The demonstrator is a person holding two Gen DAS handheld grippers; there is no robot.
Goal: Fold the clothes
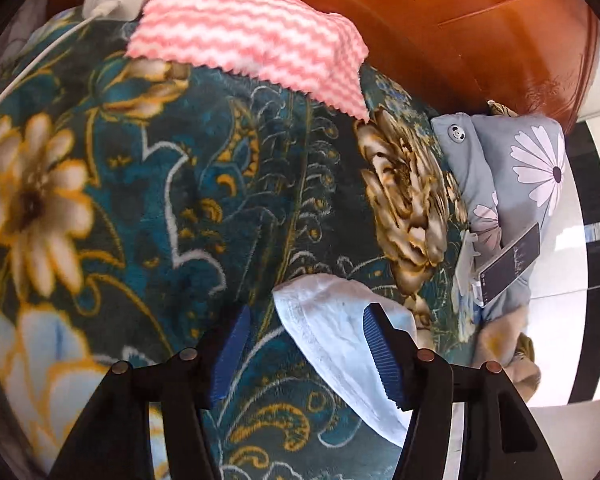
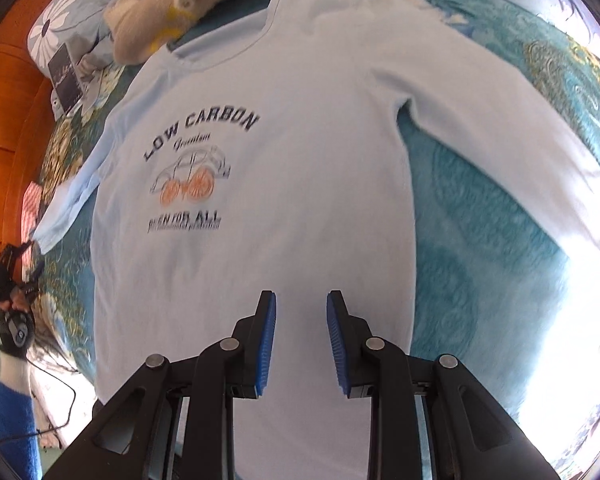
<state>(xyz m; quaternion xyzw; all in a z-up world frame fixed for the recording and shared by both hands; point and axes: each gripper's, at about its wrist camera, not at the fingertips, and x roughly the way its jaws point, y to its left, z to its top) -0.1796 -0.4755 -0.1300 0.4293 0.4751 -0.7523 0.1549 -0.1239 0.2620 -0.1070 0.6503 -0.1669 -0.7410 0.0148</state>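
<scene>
My left gripper hangs with its jaws released wide at the cuff of the shirt's sleeve, which lies partly between my fingers on the flowered blanket. My right gripper is also unclenched, over the hem of the pale blue shirt, which lies flat, its long axis running from me toward the collar. I judge the left nearer that sleeve; a wooden headboard and pillow lie beyond.
</scene>
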